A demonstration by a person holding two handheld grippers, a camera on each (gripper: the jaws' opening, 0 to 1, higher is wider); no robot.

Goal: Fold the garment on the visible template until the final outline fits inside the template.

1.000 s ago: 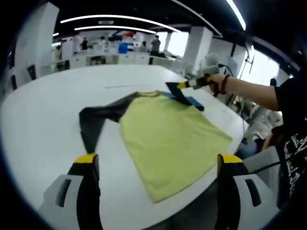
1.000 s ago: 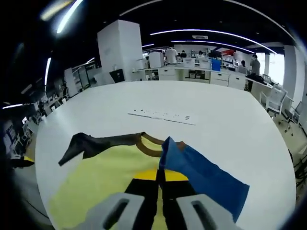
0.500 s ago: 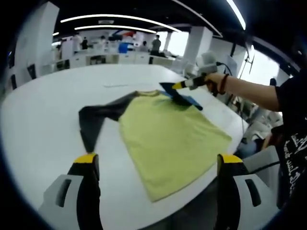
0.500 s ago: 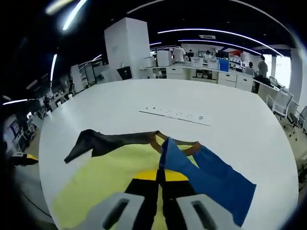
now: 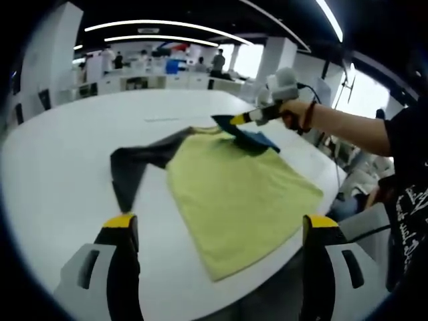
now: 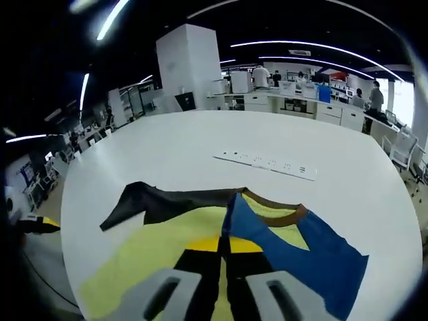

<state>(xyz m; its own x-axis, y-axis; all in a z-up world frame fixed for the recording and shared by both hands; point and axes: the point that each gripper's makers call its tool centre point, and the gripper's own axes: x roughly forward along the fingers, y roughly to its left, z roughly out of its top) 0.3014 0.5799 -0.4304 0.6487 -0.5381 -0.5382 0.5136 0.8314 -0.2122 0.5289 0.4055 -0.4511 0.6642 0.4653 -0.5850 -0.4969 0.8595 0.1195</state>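
Garment first: in the left gripper view a yellow-green shirt (image 5: 237,194) lies flat on a big white table (image 5: 60,174), its hem toward the near edge. One dark sleeve (image 5: 137,164) is spread out to the left on the tabletop. The other sleeve, blue (image 5: 251,137), is lifted off the shirt's far right shoulder, pinched in the right gripper (image 5: 231,121), which a hand (image 5: 294,110) with a dark wristband holds from the right. The left gripper (image 5: 221,231) hangs above the near table edge with its yellow-tipped jaws wide apart and nothing between them. White lettering on the person's black shirt (image 5: 409,200) is too blurred to read.

In the right gripper view the right gripper (image 6: 224,244) has its jaws pressed together on the blue sleeve (image 6: 294,251), raised over the yellow shirt (image 6: 160,257). A brown collar band (image 6: 277,215) shows behind it, and the dark sleeve (image 6: 164,200) stretches left. A white power strip (image 6: 267,164) lies farther back on the table (image 6: 167,144).
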